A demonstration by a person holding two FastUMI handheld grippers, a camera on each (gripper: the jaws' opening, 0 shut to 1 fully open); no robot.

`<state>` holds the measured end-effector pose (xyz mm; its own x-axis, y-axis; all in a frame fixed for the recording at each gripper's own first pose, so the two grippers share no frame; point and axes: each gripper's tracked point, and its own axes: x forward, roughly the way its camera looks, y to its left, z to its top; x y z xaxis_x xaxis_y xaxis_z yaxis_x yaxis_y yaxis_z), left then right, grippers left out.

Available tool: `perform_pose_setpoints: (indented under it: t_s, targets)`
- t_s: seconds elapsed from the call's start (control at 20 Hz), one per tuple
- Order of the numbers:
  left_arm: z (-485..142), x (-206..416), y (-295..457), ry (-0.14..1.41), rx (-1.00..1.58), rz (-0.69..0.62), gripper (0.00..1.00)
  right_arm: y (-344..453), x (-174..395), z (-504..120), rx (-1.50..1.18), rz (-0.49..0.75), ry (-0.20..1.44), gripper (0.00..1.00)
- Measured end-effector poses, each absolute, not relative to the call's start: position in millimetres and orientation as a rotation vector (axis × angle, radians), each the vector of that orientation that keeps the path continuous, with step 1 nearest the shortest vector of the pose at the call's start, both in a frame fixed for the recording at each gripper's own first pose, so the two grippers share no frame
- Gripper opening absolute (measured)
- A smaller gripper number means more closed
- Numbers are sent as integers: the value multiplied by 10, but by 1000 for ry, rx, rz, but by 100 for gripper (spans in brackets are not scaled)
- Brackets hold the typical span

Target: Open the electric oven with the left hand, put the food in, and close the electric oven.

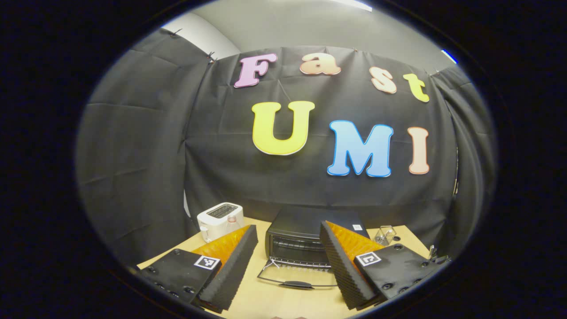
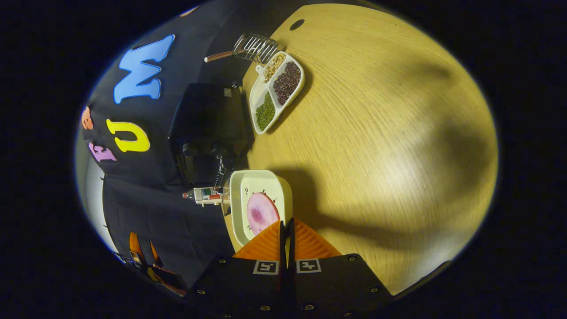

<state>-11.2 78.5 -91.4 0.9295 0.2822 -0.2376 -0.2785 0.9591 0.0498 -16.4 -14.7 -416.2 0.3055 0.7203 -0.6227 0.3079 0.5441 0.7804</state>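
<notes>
Right gripper (image 2: pixel 285 237) clamped on white rectangular dish (image 2: pixel 266 186) of pink food; left gripper (image 1: pixel 288 261) spread before black oven's (image 1: pixel 305 237) lowered door: carry dish level, slide in squarely.

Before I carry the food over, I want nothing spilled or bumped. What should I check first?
1. Electric oven door lowered, door handle toward the camera: ok.
2. Right gripper shut on the rim of the white dish: ok.
3. Pink food slice lying flat inside the dish: ok.
4. Left gripper open, holding nothing: ok.
5. Room inside the oven for the dish: cannot tell.
</notes>
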Motion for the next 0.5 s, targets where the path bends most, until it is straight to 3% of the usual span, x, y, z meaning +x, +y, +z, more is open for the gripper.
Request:
perform_pose_setpoints:
  t_s: [0.15, 0.25, 0.3, 0.35, 0.5]
  targets:
    - [-858, -80, 770, 230, 17, 251, 100, 57, -186, -3950, 1070, 366, 1244, 0]
    - [-733, -37, 818, 199, 18, 219, 96, 230, -186, -3809, 1091, 366, 1207, 0]
    - [-670, -12, 844, 188, 19, 199, 100, 326, -177, -3737, 1102, 360, 1188, 0]
    - [-619, 14, 866, 172, 21, 178, 95, 422, -195, -3660, 1110, 359, 1169, 0]
    - [-479, 73, 1018, 136, 27, 131, 95, 738, -167, -3509, 1125, 334, 1120, 0]
